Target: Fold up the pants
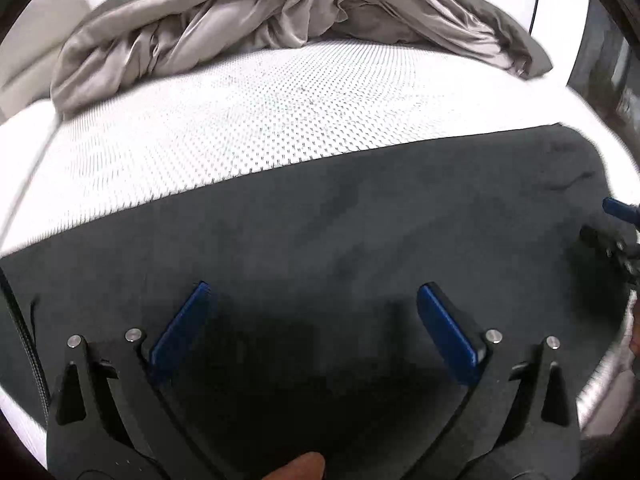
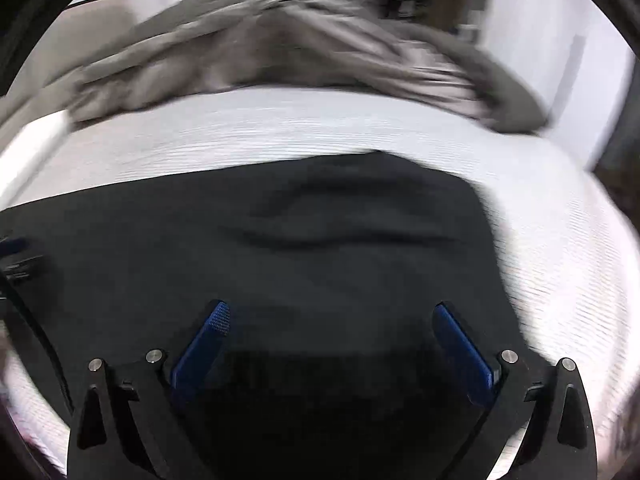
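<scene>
Dark grey pants (image 1: 340,220) lie spread flat across the near part of a white mattress (image 1: 240,128). My left gripper (image 1: 314,292) hovers open just above the cloth, blue pads wide apart, nothing between them. In the right wrist view the same pants (image 2: 320,248) show a few shallow creases, and their right edge ends on the mattress (image 2: 560,240). My right gripper (image 2: 332,312) is open over the pants, holding nothing. The right gripper's blue tip (image 1: 618,208) shows at the far right of the left wrist view. The right wrist view is motion-blurred.
A crumpled grey-beige duvet (image 1: 260,24) is heaped along the far side of the bed, also visible as the duvet (image 2: 300,48). A black cable (image 1: 20,320) hangs at the left edge. A fingertip (image 1: 300,468) shows at the bottom. White walls stand beyond.
</scene>
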### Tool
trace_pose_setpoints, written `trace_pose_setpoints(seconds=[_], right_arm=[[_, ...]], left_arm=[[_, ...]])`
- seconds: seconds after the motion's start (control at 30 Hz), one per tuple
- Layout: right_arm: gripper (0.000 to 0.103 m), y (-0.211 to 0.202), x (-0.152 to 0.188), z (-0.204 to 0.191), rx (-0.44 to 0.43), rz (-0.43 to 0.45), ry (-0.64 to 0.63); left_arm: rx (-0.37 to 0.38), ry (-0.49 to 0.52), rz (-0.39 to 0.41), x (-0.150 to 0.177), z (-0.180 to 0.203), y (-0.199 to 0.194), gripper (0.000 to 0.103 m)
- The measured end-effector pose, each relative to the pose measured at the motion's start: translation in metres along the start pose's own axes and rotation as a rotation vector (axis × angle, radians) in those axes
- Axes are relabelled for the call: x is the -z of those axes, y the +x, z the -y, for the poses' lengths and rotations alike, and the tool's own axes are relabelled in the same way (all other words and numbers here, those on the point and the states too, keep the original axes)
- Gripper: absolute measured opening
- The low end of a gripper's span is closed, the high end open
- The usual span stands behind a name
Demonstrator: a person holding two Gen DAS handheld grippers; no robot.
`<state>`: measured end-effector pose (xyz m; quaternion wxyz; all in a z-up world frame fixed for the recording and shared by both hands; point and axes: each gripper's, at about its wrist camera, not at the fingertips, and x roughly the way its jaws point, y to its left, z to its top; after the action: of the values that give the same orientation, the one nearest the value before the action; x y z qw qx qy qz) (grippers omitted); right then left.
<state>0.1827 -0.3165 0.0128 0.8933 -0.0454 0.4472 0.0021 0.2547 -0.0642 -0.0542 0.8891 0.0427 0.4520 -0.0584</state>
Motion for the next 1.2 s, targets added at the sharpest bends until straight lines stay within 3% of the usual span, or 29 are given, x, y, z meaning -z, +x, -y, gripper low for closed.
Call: trace_pose_setpoints(seconds=[0.07, 0.1, 0.23, 0.4, 0.47, 0.6, 0.7, 0.8, 0.9, 0.97, 1.03, 1.13, 1.2], right_arm=[[0.102, 0.020, -0.008, -0.027, -0.022, -0.032, -0.062], [0.102, 0.029, -0.008, -0.044, -0.033, -0.053, -0.117], [0.102, 0.049, -0.006, -0.044, -0.004, -0.072, -0.191], [0.102, 0.048, 0.002, 0.061, 0.373, -0.063, 0.063], [0.102, 0.041, 0.005, 0.084, 0.331, -0.057, 0.183], [0.102, 0.014, -0.007, 0.065, 0.351, 0.004, 0.114], [0.102, 0.004, -0.025, 0.030, 0.216, 0.049, 0.068], [0.102, 0.011, -0.040, -0.021, 0.045, 0.032, -0.019], [0.102, 0.031, -0.053, -0.065, -0.024, -0.005, -0.142], [0.102, 0.050, -0.054, -0.082, -0.002, -0.030, -0.237], [0.101, 0.068, -0.060, -0.065, 0.057, -0.055, -0.264], [0.103, 0.076, -0.062, 0.005, 0.221, -0.066, -0.099], [0.102, 0.078, -0.061, 0.053, 0.268, -0.062, 0.058]], left_arm=[[-0.011, -0.025, -0.102, -0.001, -0.005, 0.031, 0.103], [0.006, -0.041, -0.116, 0.002, -0.007, 0.036, 0.103], [0.033, -0.053, -0.099, 0.000, -0.019, 0.034, 0.103], [0.039, -0.039, -0.085, 0.009, -0.025, 0.028, 0.103], [0.032, -0.041, -0.086, 0.009, -0.026, 0.028, 0.103], [0.010, -0.057, -0.100, 0.004, -0.033, 0.024, 0.102], [0.032, -0.086, -0.046, -0.007, -0.033, 0.009, 0.102], [0.034, -0.094, -0.026, -0.015, -0.033, 0.007, 0.102], [0.006, -0.064, -0.041, -0.021, -0.030, 0.022, 0.102], [-0.017, -0.036, -0.083, -0.020, -0.028, 0.038, 0.103], [0.013, -0.037, -0.099, -0.016, -0.031, 0.047, 0.103], [0.039, -0.030, -0.092, -0.016, -0.034, 0.047, 0.103], [0.044, -0.020, -0.083, -0.014, -0.033, 0.047, 0.103]])
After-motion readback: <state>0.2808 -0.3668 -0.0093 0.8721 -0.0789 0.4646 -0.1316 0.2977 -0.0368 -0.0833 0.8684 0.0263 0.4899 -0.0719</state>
